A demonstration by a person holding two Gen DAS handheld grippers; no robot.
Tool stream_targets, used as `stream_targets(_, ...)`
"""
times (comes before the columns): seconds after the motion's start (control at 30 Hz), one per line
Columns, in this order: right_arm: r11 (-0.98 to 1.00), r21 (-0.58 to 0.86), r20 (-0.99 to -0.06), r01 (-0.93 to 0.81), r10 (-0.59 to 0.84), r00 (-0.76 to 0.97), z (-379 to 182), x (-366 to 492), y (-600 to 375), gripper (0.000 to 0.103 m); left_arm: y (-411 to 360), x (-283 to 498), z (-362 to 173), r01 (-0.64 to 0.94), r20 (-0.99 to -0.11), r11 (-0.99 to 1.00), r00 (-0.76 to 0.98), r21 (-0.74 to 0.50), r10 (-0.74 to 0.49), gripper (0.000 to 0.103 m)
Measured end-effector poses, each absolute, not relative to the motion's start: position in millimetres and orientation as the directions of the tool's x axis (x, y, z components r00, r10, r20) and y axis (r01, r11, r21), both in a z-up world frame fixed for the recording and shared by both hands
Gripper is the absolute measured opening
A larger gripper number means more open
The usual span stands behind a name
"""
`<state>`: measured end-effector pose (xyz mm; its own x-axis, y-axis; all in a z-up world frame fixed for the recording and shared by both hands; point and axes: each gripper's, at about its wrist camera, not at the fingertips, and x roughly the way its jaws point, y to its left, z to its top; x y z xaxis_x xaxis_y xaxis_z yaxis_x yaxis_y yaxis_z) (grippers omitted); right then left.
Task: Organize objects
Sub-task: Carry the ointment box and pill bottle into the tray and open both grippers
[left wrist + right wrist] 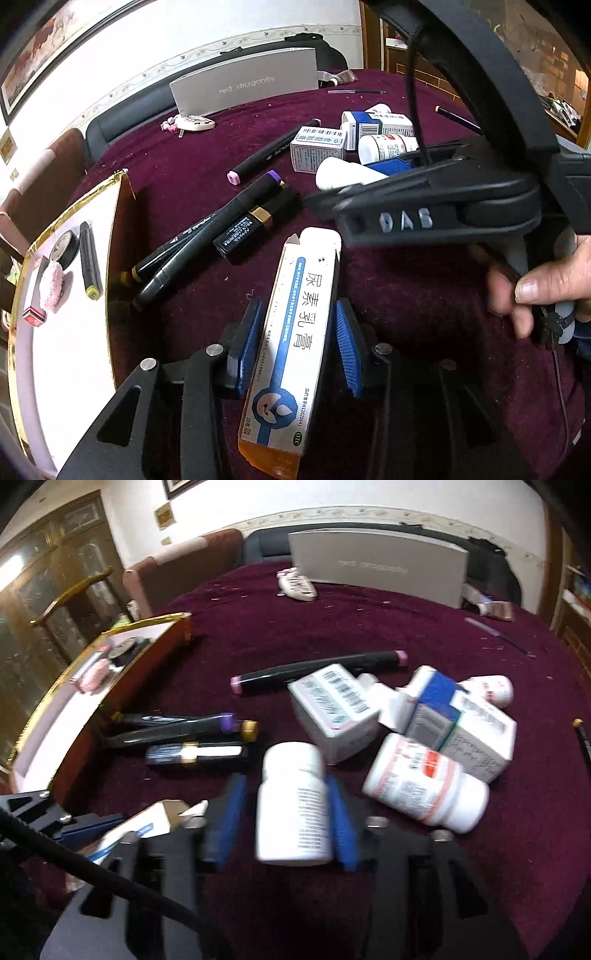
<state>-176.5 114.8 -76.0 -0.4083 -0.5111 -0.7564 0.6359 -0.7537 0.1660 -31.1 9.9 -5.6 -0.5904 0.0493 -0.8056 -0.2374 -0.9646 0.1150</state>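
Holding a long ointment carton [291, 343] between its blue pads [248, 347], the left claw [295, 349] looks closed onto the carton's sides, though a thin gap shows by the right pad, so I would not swear to a firm pinch. The right claw [286, 812] has a white pill bottle [293, 805] between its pads; the picture there is blurred, and contact on the left pad is hard to judge.

Both things sit low over the maroon table [406, 314]. To the left stands the gold-rimmed tray [66, 218], already carrying a marker, a roll of tape and some small pink items. Black markers [177, 254] and a lipstick [243, 232] lie just beside its right wall; more medicine boxes [334, 709] and another bottle [424, 786] cluster on the right.

Judging by that, the carton likely goes tray-ward. Doing it well means keeping the carton level, clearing the tray wall and the markers, and setting it flat on bare white floor before letting go.
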Motion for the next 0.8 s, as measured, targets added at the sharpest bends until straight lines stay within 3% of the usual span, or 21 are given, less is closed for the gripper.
stream_targets(0.17, -0.742, 0.013, -0.79, 0.67, -0.418, -0.448, -78.2, -162.6, 91.2, 0.071, 2.9, -32.6, -6.2, -0.235, -0.812, -0.97, -0.576, 0.06, 0.089, 0.034)
stream_targets(0.33, -0.76, 0.102, -0.792, 0.642, -0.453, -0.41, -77.3, -173.9, 102.3, 0.081, 0.7, -33.4, -6.2, -0.227, -0.815, -0.973, -0.573, 0.052, 0.09, 0.038)
stream_targets(0.47, -0.77, 0.197, -0.779, 0.608, -0.499, -0.379, -74.9, -180.4, 110.5, 0.079, -7.2, -37.7, -8.0, -0.18, -0.821, -0.983, -0.568, 0.048, 0.064, 0.06)
stream_targets(0.53, -0.786, 0.233, -0.763, 0.572, -0.512, -0.394, -74.6, -182.5, 115.1, 0.069, -11.6, -39.6, -8.9, -0.183, -0.824, -0.983, -0.56, 0.02, 0.087, 0.061)
stream_targets(0.67, -0.813, 0.169, -0.776, 0.557, -0.458, -0.434, -73.5, -181.2, 114.1, 0.05, -9.7, -38.3, -8.8, -0.186, -0.823, -0.982, -0.564, 0.044, 0.069, 0.063)
stream_targets(0.73, -0.816, 0.152, -0.788, 0.558, -0.441, -0.429, -72.6, -181.7, 113.5, 0.042, -11.9, -40.4, -9.3, -0.176, -0.826, -0.984, -0.559, 0.038, 0.068, 0.067)
stream_targets(0.77, -0.82, 0.145, -0.792, 0.553, -0.431, -0.431, -71.7, -181.8, 114.4, 0.03, -12.1, -41.3, -9.5, -0.168, -0.827, -0.985, -0.559, 0.045, 0.058, 0.073)
stream_targets(0.8, -0.828, 0.142, -0.794, 0.542, -0.422, -0.437, -71.8, -182.3, 116.4, 0.031, -12.0, -42.5, -10.0, -0.155, -0.829, -0.986, -0.559, 0.058, 0.039, 0.079)
